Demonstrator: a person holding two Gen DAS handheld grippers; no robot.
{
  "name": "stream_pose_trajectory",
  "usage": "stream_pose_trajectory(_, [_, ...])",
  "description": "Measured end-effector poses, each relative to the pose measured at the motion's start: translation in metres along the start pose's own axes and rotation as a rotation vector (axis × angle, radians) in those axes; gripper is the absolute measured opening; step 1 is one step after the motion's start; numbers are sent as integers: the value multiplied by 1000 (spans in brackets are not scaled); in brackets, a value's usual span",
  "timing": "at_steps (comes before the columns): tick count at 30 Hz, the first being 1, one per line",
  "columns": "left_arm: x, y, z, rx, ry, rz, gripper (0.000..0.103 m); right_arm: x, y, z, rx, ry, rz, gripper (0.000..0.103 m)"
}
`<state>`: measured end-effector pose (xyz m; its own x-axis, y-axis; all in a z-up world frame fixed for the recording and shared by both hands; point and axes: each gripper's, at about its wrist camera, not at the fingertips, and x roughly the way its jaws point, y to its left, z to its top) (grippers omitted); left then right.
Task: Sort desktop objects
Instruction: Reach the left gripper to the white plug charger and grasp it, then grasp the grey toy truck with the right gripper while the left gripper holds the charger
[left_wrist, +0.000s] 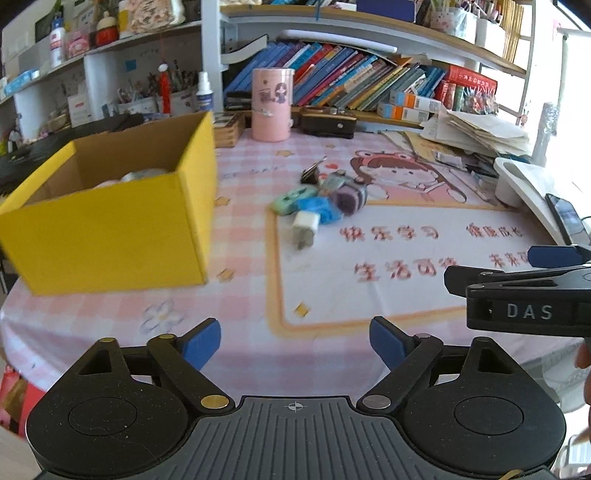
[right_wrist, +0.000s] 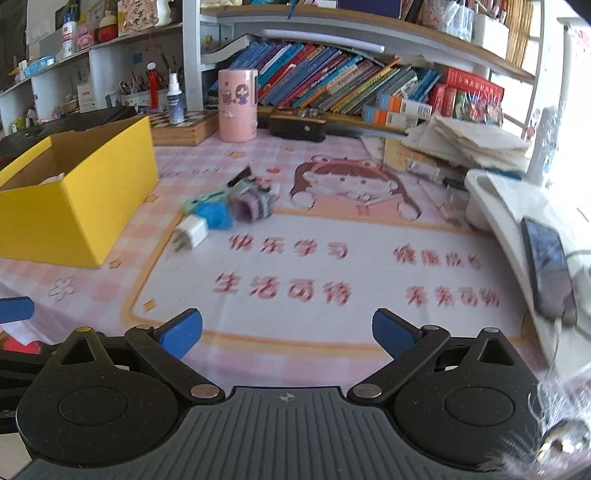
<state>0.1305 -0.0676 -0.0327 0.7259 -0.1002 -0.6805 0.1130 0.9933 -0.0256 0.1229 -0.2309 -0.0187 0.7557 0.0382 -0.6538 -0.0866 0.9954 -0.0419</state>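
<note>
You are holding both grippers low over the near edge of the worktop (right_wrist: 110, 280), side by side. The left gripper (left_wrist: 294, 341) has its jaws standing wide with nothing between them; the right gripper (right_wrist: 287, 334) likewise, jaws spread and empty.

The things to sort are sitting in one tight cluster mid-worktop, just right of the yellow box (left_wrist: 107, 225): a white charger plug (left_wrist: 304, 225) nearest you, a blue fuzzy item (left_wrist: 319, 206) touching it, a green toy (left_wrist: 293, 197) beside that, a purple block-like piece (left_wrist: 349, 197) and a black binder clip (left_wrist: 312, 171) at the far side. Both views are blurring, so finer detail is not readable.

Risks as I am judging them:
- The pieces are touching. Closing on one is likely dragging or flipping its neighbour; the plug, being hard and smooth, is the one most apt to skid out of the pads.
- Both grippers are running close together, the right one already crowding the left wrist view. Reaching for the same cluster is inviting a clash.
- The box wall is tall and near the pile; a low carry is risking a knock against its rim.
- A phone (right_wrist: 546, 266) is lying at the right edge, exposed to a wide swing of the right hand.
</note>
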Motion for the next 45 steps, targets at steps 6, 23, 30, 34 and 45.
stream_pose_trajectory(6, [32, -18, 20, 0, -23, 37, 87, 19, -30, 20, -19, -33, 38, 96])
stream_pose_trajectory(23, [130, -24, 70, -20, 25, 124, 44, 81, -62, 65, -81, -42, 198, 84])
stream_pose_trajectory(30, [146, -25, 75, -29, 66, 108, 27, 96, -68, 76, -74, -33, 283, 83])
stream_pose_trajectory(34, [144, -19, 78, -59, 76, 74, 24, 109, -63, 85, -80, -20, 320, 78])
stream_pose_trajectory(45, [81, -6, 72, -171, 40, 61, 24, 172, -25, 100, -345, 24, 387, 52])
